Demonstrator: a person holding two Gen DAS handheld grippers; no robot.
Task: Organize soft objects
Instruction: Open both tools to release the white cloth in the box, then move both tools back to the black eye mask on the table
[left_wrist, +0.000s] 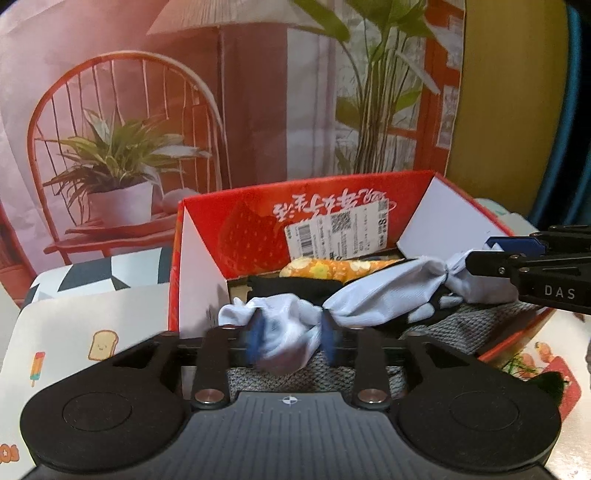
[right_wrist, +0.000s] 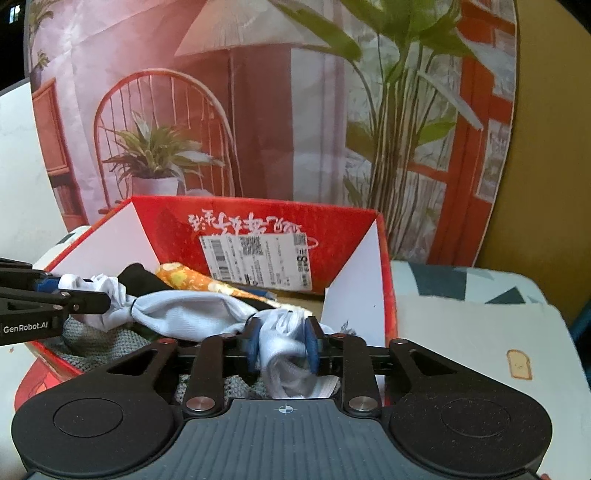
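Observation:
A pale white-blue garment (left_wrist: 384, 291) stretches across the open red strawberry box (left_wrist: 258, 210), one end at each gripper. My left gripper (left_wrist: 293, 339) is over the box's near edge. Its blue pads (left_wrist: 258, 338) are blurred and stand apart, with a bunched end of the garment (left_wrist: 288, 332) loosely between them. My right gripper (right_wrist: 282, 343) has the other bunched end (right_wrist: 284, 354) between its blue pads (right_wrist: 312, 345), which still press on it. Each gripper also shows from the side in the other view, the right gripper (left_wrist: 491, 254) and the left gripper (right_wrist: 81, 290).
Inside the box (right_wrist: 258, 229) lie an orange flowered cloth (left_wrist: 332, 267), a black cloth (left_wrist: 291, 286) and a grey knit piece (left_wrist: 461, 328). The box stands on a white mat with toast pictures (left_wrist: 103, 345). A printed backdrop (left_wrist: 147, 110) rises behind.

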